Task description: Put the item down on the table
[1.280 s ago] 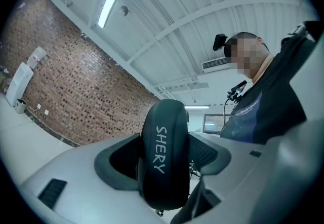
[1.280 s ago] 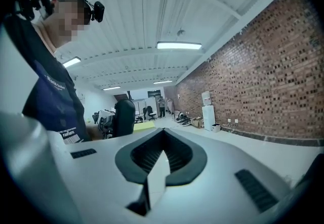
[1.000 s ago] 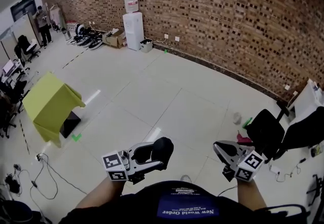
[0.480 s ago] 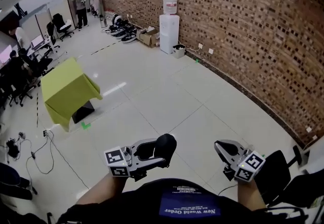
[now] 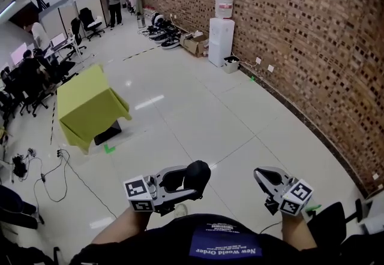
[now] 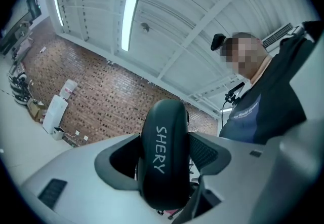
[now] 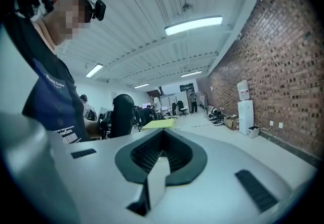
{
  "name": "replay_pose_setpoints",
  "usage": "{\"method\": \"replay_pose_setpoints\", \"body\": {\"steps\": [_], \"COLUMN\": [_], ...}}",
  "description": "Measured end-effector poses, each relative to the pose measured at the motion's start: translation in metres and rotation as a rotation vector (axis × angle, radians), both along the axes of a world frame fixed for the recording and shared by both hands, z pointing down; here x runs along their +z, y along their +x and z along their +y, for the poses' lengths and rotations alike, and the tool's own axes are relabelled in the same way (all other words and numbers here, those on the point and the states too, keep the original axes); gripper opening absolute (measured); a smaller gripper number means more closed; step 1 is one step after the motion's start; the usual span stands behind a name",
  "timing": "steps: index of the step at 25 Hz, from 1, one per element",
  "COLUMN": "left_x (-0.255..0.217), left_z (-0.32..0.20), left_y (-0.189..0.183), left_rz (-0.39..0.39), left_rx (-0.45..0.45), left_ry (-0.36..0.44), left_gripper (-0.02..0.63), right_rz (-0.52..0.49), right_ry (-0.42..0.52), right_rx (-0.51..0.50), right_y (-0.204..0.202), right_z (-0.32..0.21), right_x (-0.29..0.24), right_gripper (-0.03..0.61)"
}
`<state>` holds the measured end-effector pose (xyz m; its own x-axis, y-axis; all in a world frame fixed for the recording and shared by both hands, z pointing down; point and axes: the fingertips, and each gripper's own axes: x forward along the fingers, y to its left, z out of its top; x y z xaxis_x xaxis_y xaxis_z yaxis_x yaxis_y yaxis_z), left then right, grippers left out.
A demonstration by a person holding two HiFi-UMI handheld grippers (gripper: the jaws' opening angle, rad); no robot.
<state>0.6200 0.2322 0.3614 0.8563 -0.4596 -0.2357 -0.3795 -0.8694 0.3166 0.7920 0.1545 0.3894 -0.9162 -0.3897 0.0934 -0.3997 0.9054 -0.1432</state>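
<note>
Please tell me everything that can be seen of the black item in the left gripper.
The black item is a smooth, matte, rounded oblong with white letters SHERY along its narrow edge. It stands upright between the fingers of the left gripper, which press it from both sides. In the head view it is held in the air above the floor, touching nothing else.

Left hand-held gripper (image 6: 167, 167), jaws clamping black case (image 6: 164, 152)
</note>
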Motion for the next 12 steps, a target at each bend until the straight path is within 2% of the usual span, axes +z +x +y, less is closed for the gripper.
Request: {"method": "replay_pose_setpoints", "body": {"steps": [4,12], "left_x": [-0.011,-0.024], "left_z": [-0.059,-0.155], "left_y": [-0.050,-0.142], "left_rz": [0.008,-0.036], "left_rx": [0.007,0.043], "left_ry": [0.020,0.039], "left_gripper": [0.298,0.298], "right_rz": [0.004,-0.004], "right_ry": [0.014,0.028], "right_rx": [0.003,0.009], "right_y": [-0.052,-0.149], "right_z": [-0.059,-0.155], "right_x": [-0.013,-0.035], "right_gripper": [-0.012,-0.012]}}
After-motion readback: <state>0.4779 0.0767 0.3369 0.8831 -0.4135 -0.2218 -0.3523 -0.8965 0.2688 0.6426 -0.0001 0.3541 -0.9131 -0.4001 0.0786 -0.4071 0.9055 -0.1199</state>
